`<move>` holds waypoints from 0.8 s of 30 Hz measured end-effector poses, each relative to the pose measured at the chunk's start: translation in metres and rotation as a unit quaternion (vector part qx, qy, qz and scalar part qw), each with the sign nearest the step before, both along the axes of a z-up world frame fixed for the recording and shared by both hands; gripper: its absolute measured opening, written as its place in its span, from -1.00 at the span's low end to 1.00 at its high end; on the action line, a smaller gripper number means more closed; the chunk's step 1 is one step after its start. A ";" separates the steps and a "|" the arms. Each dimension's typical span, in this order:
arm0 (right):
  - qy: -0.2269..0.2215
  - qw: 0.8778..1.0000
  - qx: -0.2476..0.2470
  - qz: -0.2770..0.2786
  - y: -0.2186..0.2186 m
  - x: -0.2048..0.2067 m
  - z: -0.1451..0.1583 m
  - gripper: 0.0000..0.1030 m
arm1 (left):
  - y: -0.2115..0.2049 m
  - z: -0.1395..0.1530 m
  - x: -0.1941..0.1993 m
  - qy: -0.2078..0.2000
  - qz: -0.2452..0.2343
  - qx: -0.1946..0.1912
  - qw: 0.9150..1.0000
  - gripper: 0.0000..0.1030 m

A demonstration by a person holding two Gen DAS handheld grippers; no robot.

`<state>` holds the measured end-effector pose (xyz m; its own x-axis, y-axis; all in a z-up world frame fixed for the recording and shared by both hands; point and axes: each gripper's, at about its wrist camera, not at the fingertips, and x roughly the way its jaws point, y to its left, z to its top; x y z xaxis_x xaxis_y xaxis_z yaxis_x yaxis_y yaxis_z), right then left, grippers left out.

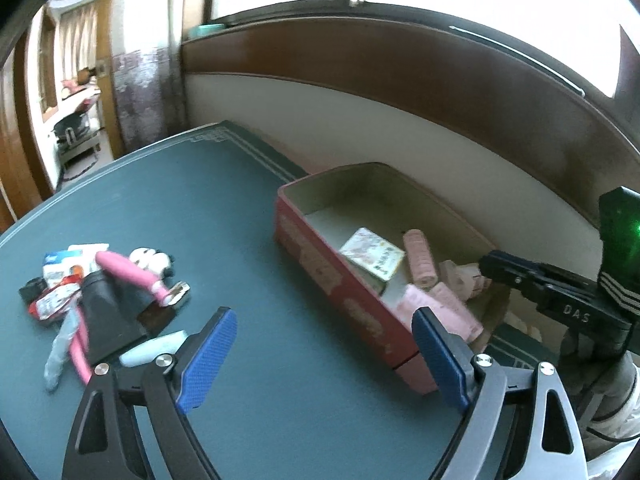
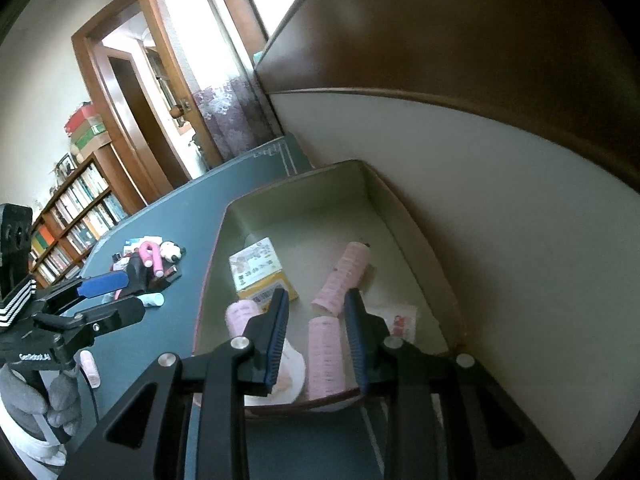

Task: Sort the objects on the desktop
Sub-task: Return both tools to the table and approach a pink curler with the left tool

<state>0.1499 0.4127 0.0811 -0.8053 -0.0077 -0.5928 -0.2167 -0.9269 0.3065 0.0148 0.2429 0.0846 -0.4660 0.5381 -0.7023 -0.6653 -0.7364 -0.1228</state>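
The left tongs (image 1: 322, 354) stand wide and empty above the bare surface (image 1: 192, 208), between the pile (image 1: 108, 292) and the box (image 1: 320, 276). The pile lies to their left, toward the surface's left edge: a white tube (image 1: 154, 346) nearest, a pink roller (image 1: 132, 272) with its long axis slanting away, and a panda toy (image 1: 154, 258) behind. The left tongs are clearly the nearer to it. The right tongs (image 2: 316, 340) are narrow, over the box's near end; a roller (image 2: 325, 360) lies below them lengthwise, seemingly ungripped. The box sits along the surface's far edge by the wall.
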 end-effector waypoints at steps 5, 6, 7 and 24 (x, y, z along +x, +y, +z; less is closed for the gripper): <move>0.010 1.000 0.001 0.020 -0.018 -0.005 0.006 -0.13 | -0.033 -0.004 -0.001 -0.004 0.032 -0.001 0.999 0.76; 0.012 1.000 0.002 0.024 -0.023 -0.006 0.007 -0.08 | -0.042 -0.004 -0.002 -0.005 0.042 -0.001 0.999 0.76; 0.014 0.999 0.002 0.029 -0.027 -0.008 0.008 0.01 | -0.052 -0.004 -0.003 -0.006 0.053 0.000 0.999 0.76; 0.005 0.991 0.003 0.134 -0.120 -0.043 0.004 0.26 | -0.187 -0.036 0.014 -0.029 0.134 -0.027 0.990 0.76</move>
<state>0.1071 0.2931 0.0850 -0.7809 -0.2175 -0.5856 0.0396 -0.9528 0.3010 0.0289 0.0558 0.0489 -0.5459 0.3616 -0.7558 -0.4380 -0.8922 -0.1105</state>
